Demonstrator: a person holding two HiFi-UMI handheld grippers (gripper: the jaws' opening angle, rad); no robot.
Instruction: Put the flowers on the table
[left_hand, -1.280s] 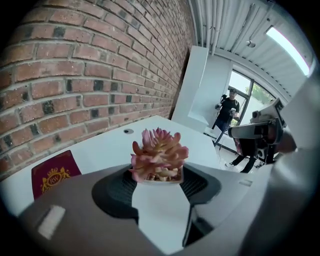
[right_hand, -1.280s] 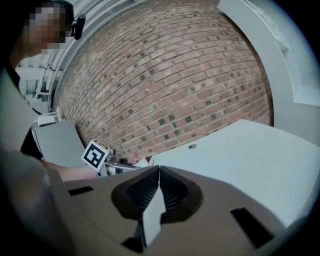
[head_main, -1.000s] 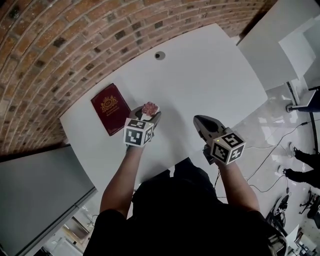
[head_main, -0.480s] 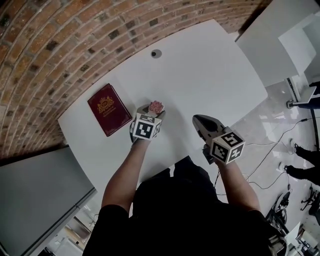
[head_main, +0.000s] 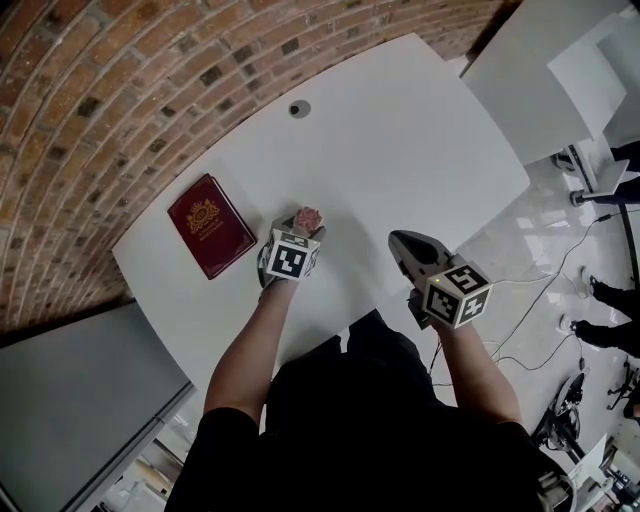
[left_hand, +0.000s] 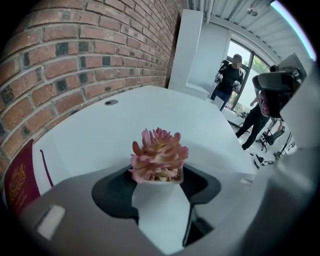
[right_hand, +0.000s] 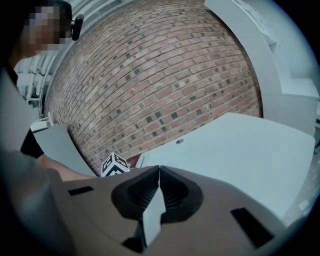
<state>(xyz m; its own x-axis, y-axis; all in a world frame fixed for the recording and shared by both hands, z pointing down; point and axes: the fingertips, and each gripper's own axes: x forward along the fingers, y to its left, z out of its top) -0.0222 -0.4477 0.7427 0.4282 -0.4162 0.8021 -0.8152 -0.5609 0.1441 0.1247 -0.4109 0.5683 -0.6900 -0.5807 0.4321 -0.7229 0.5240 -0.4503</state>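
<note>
A pink succulent flower (head_main: 308, 217) (left_hand: 159, 156) sits in a small white pot (left_hand: 160, 202). My left gripper (head_main: 298, 229) (left_hand: 158, 176) is shut on the pot's sides and holds it upright over the white table (head_main: 400, 150), right of a red book (head_main: 210, 225). Whether the pot's base touches the tabletop is hidden. My right gripper (head_main: 397, 240) (right_hand: 159, 171) is shut with nothing in it, and hovers by the table's near edge.
The red book (left_hand: 18, 181) lies at the table's left. A round cable hole (head_main: 298, 108) (left_hand: 111, 102) (right_hand: 179, 141) is near the brick wall. A grey cabinet (head_main: 70, 400) stands lower left. Cables lie on the floor at right. Two people (left_hand: 230, 75) stand beyond the table.
My left gripper carried the flower pot a little to the right, away from the red book, then held almost still. The right gripper stayed put.
</note>
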